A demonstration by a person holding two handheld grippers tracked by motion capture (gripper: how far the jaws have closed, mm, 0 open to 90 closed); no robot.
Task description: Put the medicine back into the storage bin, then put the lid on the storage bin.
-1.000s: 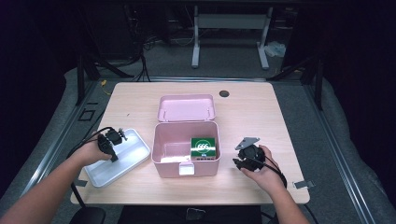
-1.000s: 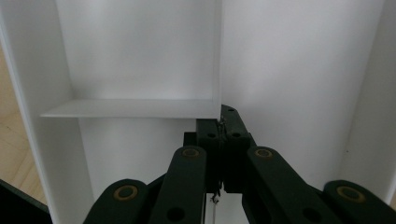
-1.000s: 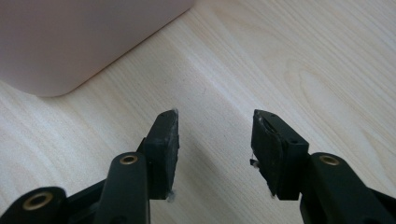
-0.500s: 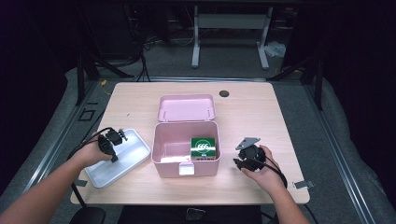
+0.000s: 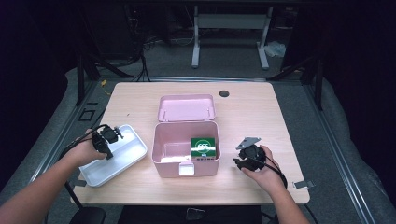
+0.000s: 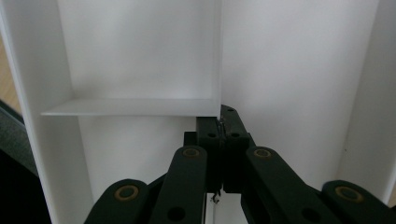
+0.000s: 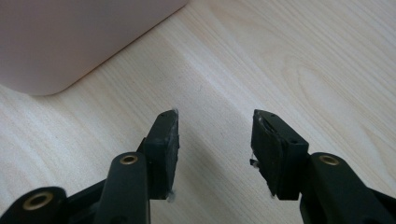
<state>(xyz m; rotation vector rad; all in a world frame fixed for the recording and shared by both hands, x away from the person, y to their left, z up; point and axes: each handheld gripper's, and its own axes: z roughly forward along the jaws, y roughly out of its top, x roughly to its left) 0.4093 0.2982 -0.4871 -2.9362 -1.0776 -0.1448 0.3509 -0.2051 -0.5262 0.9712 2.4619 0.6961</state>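
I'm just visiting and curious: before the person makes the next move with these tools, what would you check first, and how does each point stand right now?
1. Pink box lid open: ok, it lies folded back.
2. Green packet reachable: ok, it sits in the box's right side, uncovered.
3. Right gripper ready to grasp: ok, fingers apart, nothing between them, above bare table.
4. Left gripper free: not ok, its fingers are shut on the white tray's inner divider.
5. Tray steady: cannot tell.
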